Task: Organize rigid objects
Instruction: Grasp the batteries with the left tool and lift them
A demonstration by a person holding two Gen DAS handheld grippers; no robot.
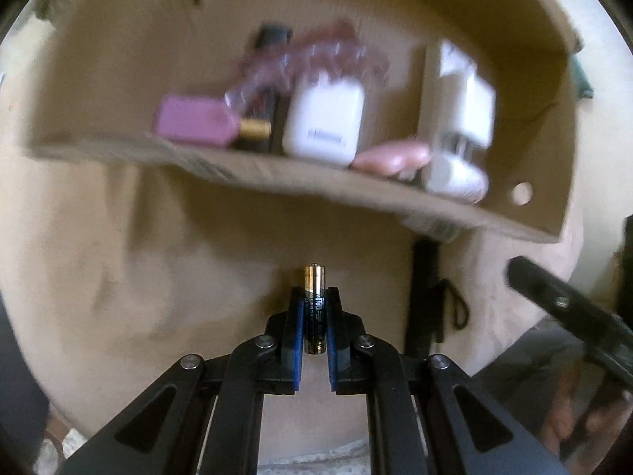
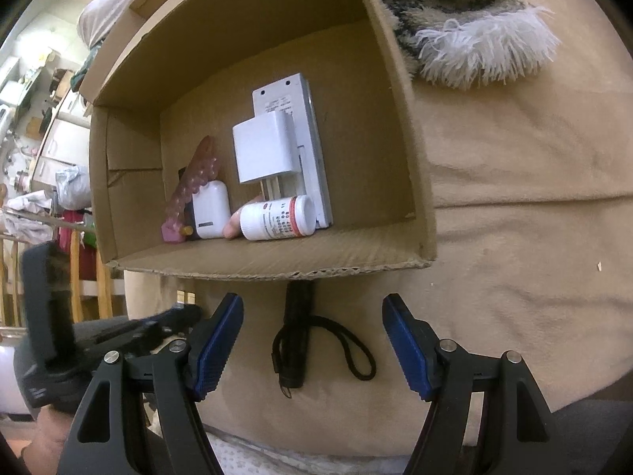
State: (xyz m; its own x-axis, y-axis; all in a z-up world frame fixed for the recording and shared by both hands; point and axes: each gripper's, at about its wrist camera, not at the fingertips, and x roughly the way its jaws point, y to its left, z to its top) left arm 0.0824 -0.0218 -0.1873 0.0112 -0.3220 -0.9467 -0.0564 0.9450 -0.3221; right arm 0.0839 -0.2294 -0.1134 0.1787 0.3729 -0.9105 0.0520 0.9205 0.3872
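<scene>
A black and gold battery (image 1: 314, 277) stands upright between the blue pads of my left gripper (image 1: 314, 295), which is shut on it just in front of the cardboard box (image 1: 277, 174). The box holds a purple item (image 1: 190, 120), a white case (image 1: 324, 122), a white charger (image 2: 265, 150), a flat grey device (image 2: 312, 138) and a white pill bottle (image 2: 277, 217). A black flashlight (image 2: 294, 336) with a wrist cord lies before the box (image 2: 277, 265). My right gripper (image 2: 312, 308) is open above the flashlight, fingers on either side, not touching it.
Everything rests on a beige fabric surface (image 2: 514, 198). A shaggy patterned rug (image 2: 474, 19) lies beyond the box's right wall. The left gripper (image 2: 174, 316) shows at the lower left of the right wrist view. Shelves and clutter (image 2: 39, 118) stand far off to the left.
</scene>
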